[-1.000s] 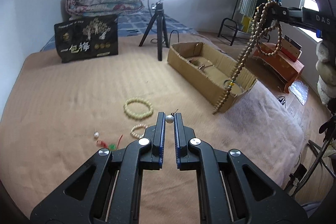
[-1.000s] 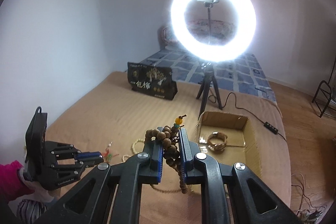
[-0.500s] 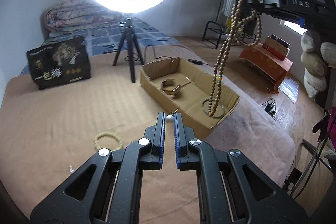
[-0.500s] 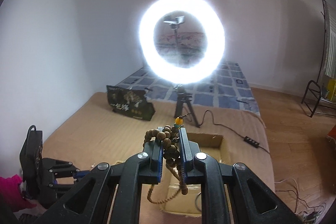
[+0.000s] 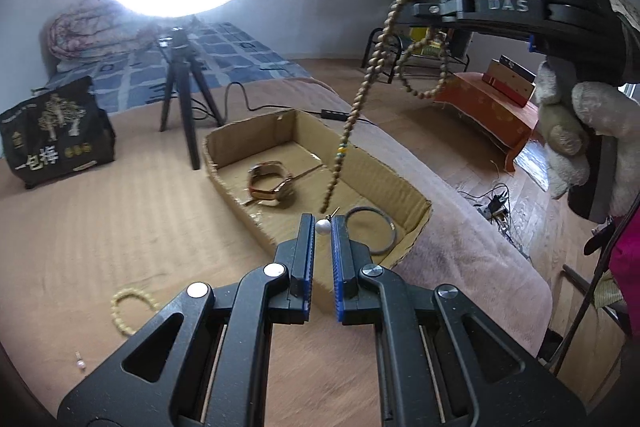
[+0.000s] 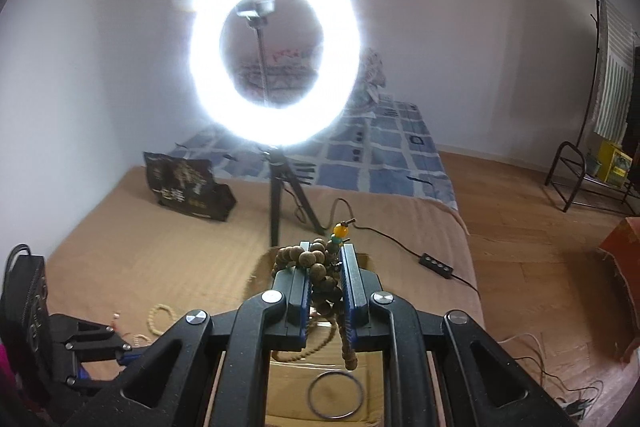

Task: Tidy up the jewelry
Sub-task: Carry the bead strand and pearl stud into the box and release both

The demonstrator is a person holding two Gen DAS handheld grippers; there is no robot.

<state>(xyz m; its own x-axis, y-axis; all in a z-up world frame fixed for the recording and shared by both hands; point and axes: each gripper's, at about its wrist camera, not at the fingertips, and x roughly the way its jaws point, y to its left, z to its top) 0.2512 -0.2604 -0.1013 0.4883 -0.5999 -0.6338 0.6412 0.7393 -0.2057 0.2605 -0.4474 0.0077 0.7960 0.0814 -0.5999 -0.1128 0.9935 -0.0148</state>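
My left gripper (image 5: 322, 227) is shut on a small pearl earring (image 5: 322, 225) and holds it above the near end of the open cardboard box (image 5: 228, 183). My right gripper (image 6: 326, 259) is shut on a long wooden bead necklace (image 6: 320, 269); in the left wrist view the necklace (image 5: 352, 115) hangs from it over the box. The box holds a gold watch (image 5: 270, 183) and a dark bangle (image 5: 370, 231). A cream bead bracelet (image 5: 134, 311) and a small pearl piece (image 5: 80, 363) lie on the tan blanket.
A lit ring light on a tripod (image 5: 184, 99) stands behind the box. A black printed bag (image 5: 56, 135) stands at the far left. A power cable (image 6: 384, 235) runs across the blanket. The bed's edge drops off right of the box.
Both grippers moved toward the box. The left now holds the pearl earring over the box's near end, and the necklace hangs lower over the box's middle.
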